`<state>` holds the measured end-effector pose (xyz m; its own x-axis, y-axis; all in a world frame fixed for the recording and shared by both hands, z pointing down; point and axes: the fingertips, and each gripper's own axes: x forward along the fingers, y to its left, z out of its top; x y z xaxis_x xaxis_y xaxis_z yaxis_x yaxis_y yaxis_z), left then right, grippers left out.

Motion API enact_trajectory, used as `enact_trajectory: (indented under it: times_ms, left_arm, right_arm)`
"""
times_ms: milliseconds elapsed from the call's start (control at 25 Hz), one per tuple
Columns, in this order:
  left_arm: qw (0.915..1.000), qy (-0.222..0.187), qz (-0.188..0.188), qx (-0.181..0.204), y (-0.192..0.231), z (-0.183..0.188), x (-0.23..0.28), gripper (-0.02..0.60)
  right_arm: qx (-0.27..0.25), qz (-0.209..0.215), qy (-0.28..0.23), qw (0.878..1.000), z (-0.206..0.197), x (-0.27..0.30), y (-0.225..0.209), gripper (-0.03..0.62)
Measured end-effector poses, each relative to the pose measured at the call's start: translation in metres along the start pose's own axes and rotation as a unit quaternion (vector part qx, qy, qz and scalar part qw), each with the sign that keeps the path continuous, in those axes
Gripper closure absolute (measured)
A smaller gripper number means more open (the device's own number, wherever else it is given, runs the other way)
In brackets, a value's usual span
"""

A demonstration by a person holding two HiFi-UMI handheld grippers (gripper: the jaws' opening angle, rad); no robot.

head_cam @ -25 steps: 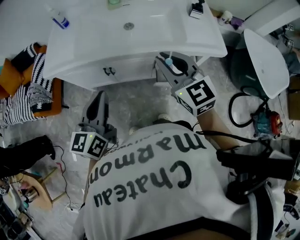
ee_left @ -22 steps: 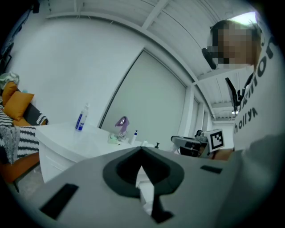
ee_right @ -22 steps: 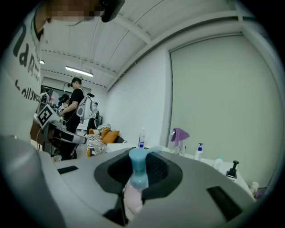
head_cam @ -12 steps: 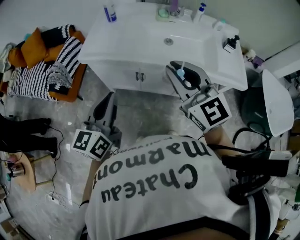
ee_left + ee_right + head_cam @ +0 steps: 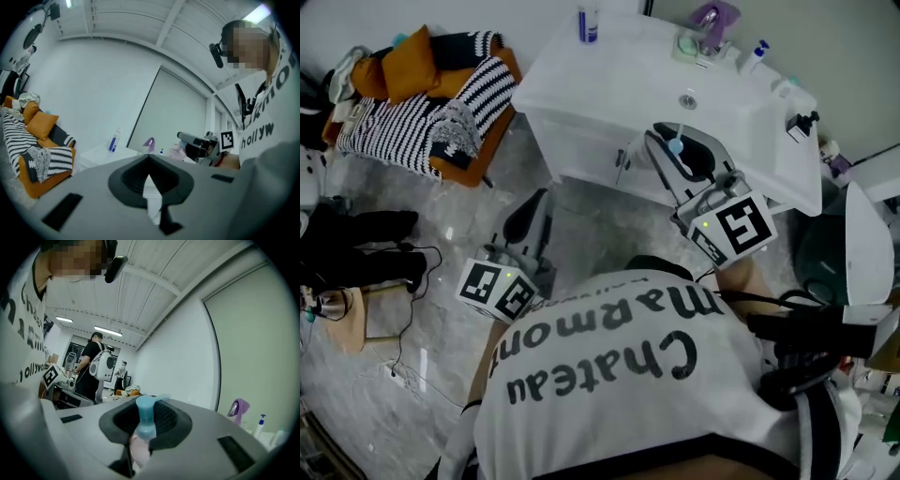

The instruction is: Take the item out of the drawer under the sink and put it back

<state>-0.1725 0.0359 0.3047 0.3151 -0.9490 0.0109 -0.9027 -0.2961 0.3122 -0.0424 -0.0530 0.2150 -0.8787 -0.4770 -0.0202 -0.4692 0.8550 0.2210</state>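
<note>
**Head view.** The right hand-held gripper (image 5: 674,156), at 1 o'clock from centre, is clamped on a pump bottle (image 5: 676,144) with a blue head. The bottle is held clear of the white sink worktop (image 5: 741,103), in front of the cabinet (image 5: 581,150) beneath it. The left hand-held gripper (image 5: 536,202), at 10 o'clock, hangs over the grey floor (image 5: 412,347), well apart from the right one. A sofa (image 5: 478,103) draped in striped cloth lies at 10 o'clock, towards the edge. A blue-labelled bottle (image 5: 588,22) stands on the worktop at 12 o'clock.

**Left gripper view.** The left hand-held gripper (image 5: 149,157) has its jaw tips together with nothing between them. Beyond the tips, the blue-labelled bottle (image 5: 113,140) appears at 11 o'clock, the right hand-held gripper (image 5: 199,139) at 2 o'clock and the sofa (image 5: 42,159) at 9 o'clock.

**Right gripper view.** The right hand-held gripper (image 5: 146,425) is narrow, its pads pressed on the pump bottle (image 5: 145,409). The blue head stands upright above a pale pink body.
</note>
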Motion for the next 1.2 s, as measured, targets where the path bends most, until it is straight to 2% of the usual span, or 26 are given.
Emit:
enact_trajectory:
  times_ms: [200,360,560,640,800,920,1200]
  left_arm:
    - [0.999,-0.031,0.0,-0.032,0.025,0.013,-0.02,0.574]
    - [0.9987,-0.034,0.007,-0.037,0.044,0.016,-0.026,0.574]
    - [0.9979,-0.043,-0.032,-0.036,0.058,0.015,-0.021,0.574]
    - [0.9983,-0.033,-0.031,-0.036,0.069,0.014,-0.011,0.574]
    - [0.9992,0.014,-0.012,-0.034,0.107,0.009,0.016,0.574]
    - [0.9989,0.032,-0.029,-0.018,0.135,0.012,0.038,0.574]
    - [0.9977,0.03,-0.062,0.003,0.19,0.043,0.111,0.574]
  right_arm:
    - [0.016,0.013,-0.004,1.0,0.006,0.035,0.012,0.534]
    - [0.018,0.01,0.0,1.0,0.007,0.059,0.008,0.534]
    - [0.0,-0.004,0.008,1.0,0.006,0.09,-0.01,0.534]
    - [-0.005,-0.011,0.011,1.0,0.002,0.104,-0.021,0.534]
    - [0.007,-0.031,0.013,0.999,-0.012,0.14,-0.044,0.534]
    - [0.019,-0.036,0.012,0.999,-0.021,0.171,-0.058,0.534]
    - [0.021,-0.053,0.019,0.998,-0.043,0.238,-0.109,0.534]
